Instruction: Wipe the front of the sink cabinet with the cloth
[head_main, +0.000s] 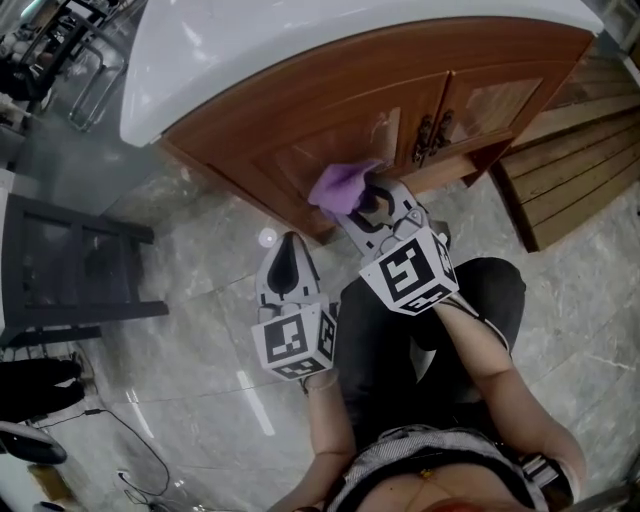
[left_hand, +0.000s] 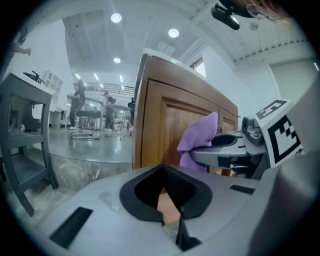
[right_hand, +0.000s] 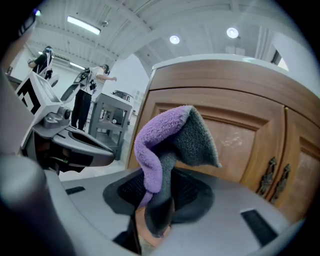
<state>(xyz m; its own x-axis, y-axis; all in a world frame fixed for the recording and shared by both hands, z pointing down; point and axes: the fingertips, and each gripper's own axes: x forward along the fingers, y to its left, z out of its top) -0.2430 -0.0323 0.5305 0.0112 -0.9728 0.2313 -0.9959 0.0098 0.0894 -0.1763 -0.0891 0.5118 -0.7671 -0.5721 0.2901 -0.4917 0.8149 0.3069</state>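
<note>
Grey marbled floor (head_main: 200, 330) runs under a brown wooden sink cabinet (head_main: 330, 110) with a white top (head_main: 250, 40). The right tool (head_main: 372, 200) reaches toward the cabinet front, its jaws pinched on a cloth (head_main: 340, 185) that is purple on one face and grey on the other. The cloth rises in a folded bunch above the jaws and sits at the door panel directly ahead of this tool. Whether it presses on the wood is hard to tell. The paired metal handles (head_main: 432, 135) lie to this tool's right. The left tool (head_main: 288, 250) hangs just to the left of the right tool and a little farther from the cabinet. Its jaws are pressed together with nothing between them, pointing at the cabinet's lower corner. A dark metal frame (head_main: 70, 270) stands well off to the left tool's left.
</note>
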